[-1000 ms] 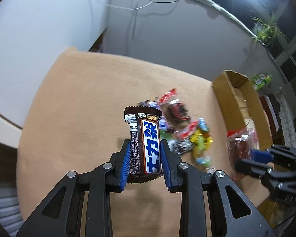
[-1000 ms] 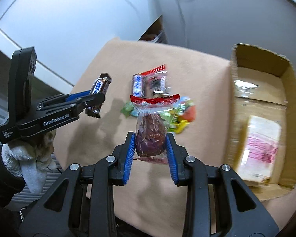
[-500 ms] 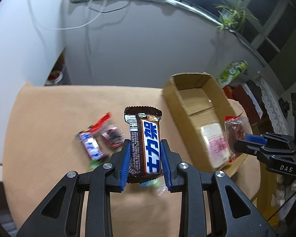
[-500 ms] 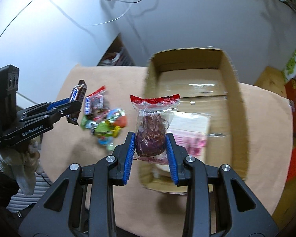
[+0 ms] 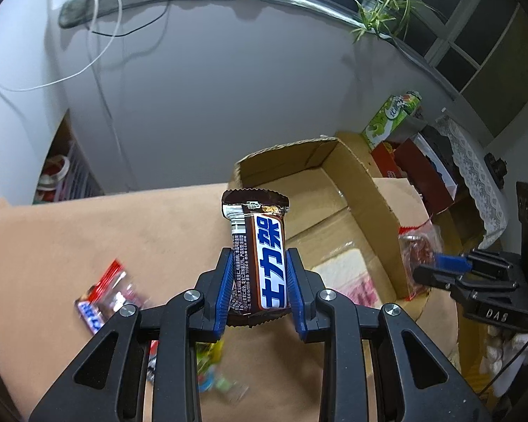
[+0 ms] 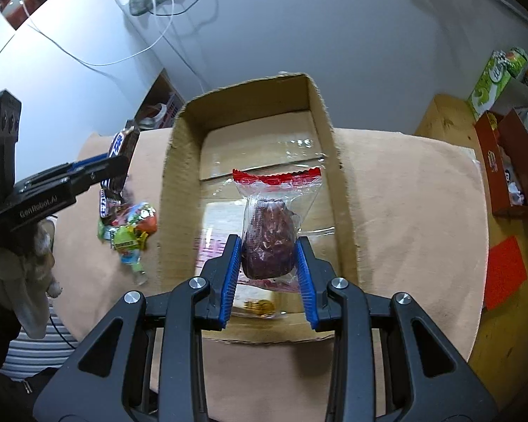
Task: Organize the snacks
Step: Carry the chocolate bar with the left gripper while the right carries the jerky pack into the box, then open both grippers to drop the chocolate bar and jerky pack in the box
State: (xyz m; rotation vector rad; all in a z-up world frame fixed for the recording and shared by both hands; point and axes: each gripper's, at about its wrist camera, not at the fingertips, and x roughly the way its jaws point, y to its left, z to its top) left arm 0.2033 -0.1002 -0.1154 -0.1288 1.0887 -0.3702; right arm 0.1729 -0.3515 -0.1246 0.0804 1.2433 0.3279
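My left gripper is shut on a brown chocolate bar with a blue and white label, held upright over the tan table near the left wall of an open cardboard box. My right gripper is shut on a clear packet with a red top and a dark snack inside, hanging over the near half of the cardboard box. A white and pink packet lies on the box floor. The right gripper and its packet also show at the right in the left wrist view.
A small pile of loose snacks lies on the tan table left of the box; one red and blue packet lies apart. A green carton and a red box stand off the table's right edge. A gloved hand holds the left gripper.
Both grippers have swung from the snack pile toward the cardboard box, each keeping its snack. The right one now hangs over the box; the left one is at its left wall.
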